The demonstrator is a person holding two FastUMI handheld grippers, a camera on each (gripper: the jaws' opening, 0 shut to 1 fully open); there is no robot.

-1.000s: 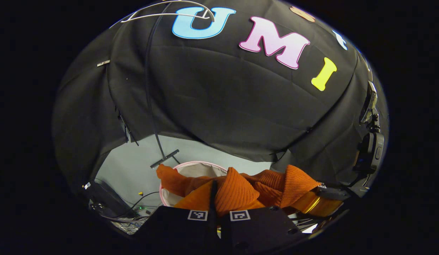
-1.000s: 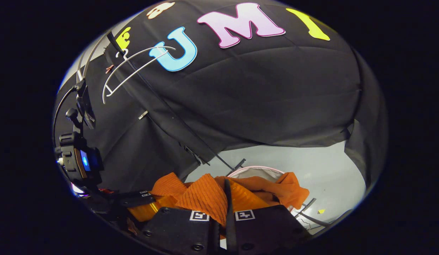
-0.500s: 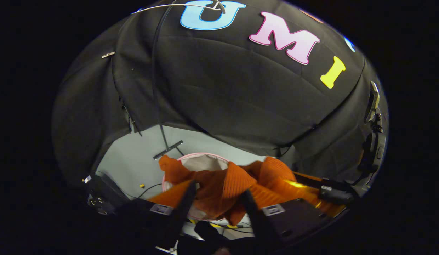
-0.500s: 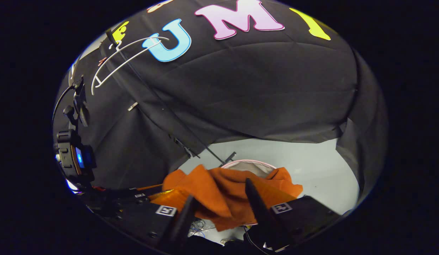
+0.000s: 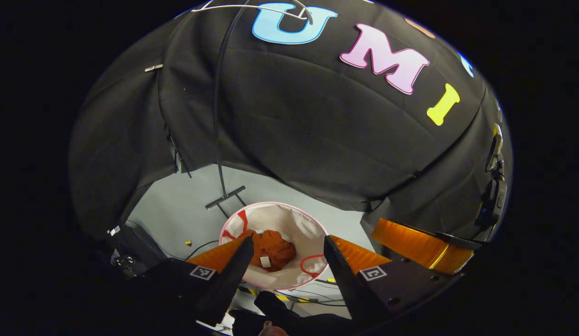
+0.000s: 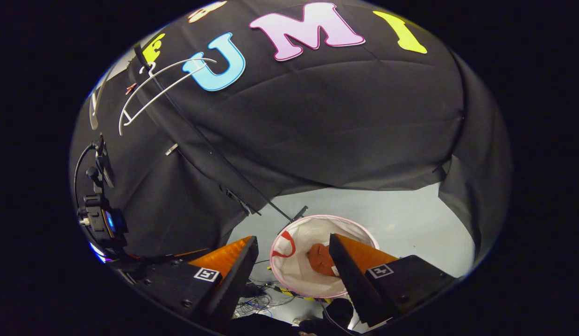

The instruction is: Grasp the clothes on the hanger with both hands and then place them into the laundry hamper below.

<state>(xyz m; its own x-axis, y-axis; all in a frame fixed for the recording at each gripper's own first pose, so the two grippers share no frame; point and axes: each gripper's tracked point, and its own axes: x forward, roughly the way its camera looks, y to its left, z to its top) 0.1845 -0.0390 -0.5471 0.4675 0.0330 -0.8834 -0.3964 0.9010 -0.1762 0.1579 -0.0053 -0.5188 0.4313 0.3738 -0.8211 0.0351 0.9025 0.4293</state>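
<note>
The orange clothes [image 5: 271, 249] lie bunched in the hamper [image 5: 289, 219], the hanger [image 6: 154, 91] seemingly bare, and the left gripper [image 5: 285, 270] and right gripper [image 6: 292, 275] hang spread and empty above, so the task looks done.

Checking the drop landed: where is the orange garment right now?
The orange garment lies bunched at the bottom of the white laundry hamper on the floor, seen in the left gripper view between the open fingers of the left gripper.
</note>
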